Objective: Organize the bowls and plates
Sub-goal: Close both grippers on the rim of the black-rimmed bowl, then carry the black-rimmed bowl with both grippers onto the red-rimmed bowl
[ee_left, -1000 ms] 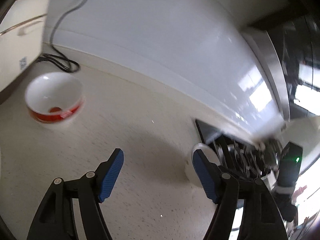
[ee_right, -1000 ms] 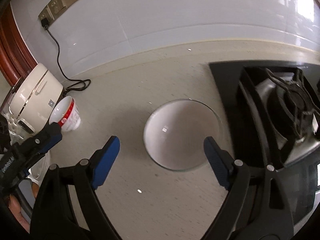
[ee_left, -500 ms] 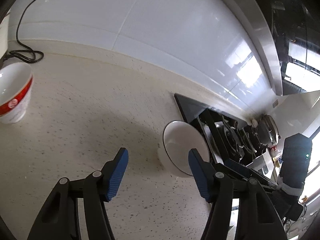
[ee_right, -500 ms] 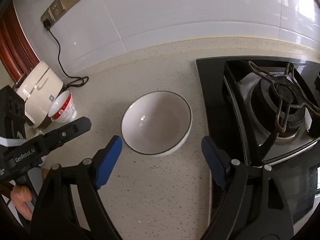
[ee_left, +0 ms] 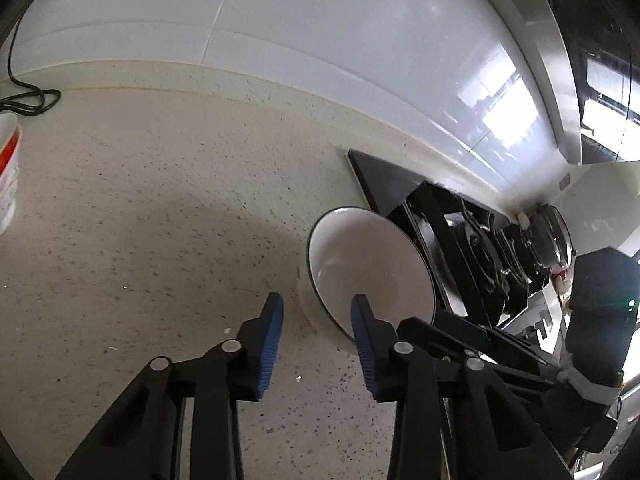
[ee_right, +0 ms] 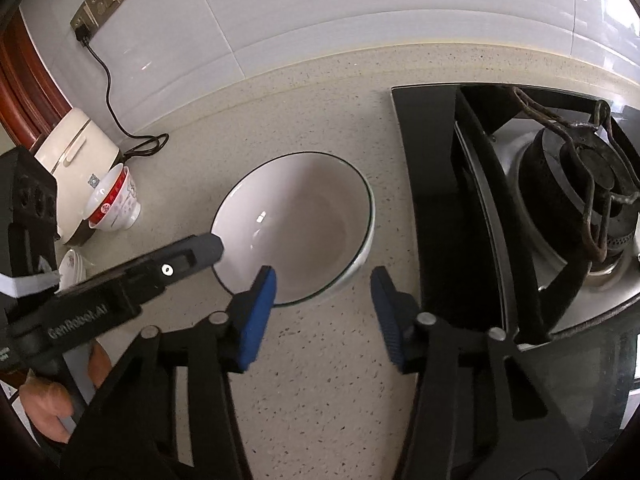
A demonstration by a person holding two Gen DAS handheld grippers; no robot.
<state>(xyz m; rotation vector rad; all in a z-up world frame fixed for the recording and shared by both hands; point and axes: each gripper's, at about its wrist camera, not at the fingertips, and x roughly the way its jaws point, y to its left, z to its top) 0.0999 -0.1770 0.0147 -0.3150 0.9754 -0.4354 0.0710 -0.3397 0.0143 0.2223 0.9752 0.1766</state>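
A white bowl with a thin dark rim (ee_right: 296, 224) stands upright on the speckled counter, just left of the stove. My right gripper (ee_right: 323, 296) is open at its near edge, the left pad over the rim and the right pad outside the bowl. My left gripper (ee_left: 317, 320) is open too and straddles the bowl (ee_left: 372, 268) at its left rim. One of its fingers (ee_right: 200, 250) shows in the right wrist view, touching that rim. A red-and-white bowl (ee_right: 114, 204) stands at the far left by the rice cooker.
A black gas stove (ee_right: 560, 200) with an iron burner grate fills the right side. A cream rice cooker (ee_right: 72, 148) and its black cord (ee_right: 120, 120) sit at the left by the tiled wall. A small flowered dish (ee_right: 72, 268) lies below the cooker. A hand (ee_right: 44, 400) holds the left gripper.
Both grippers have come in to the white bowl and their jaws have narrowed. The left view has swung right, so the red-and-white bowl has slid to its left edge.
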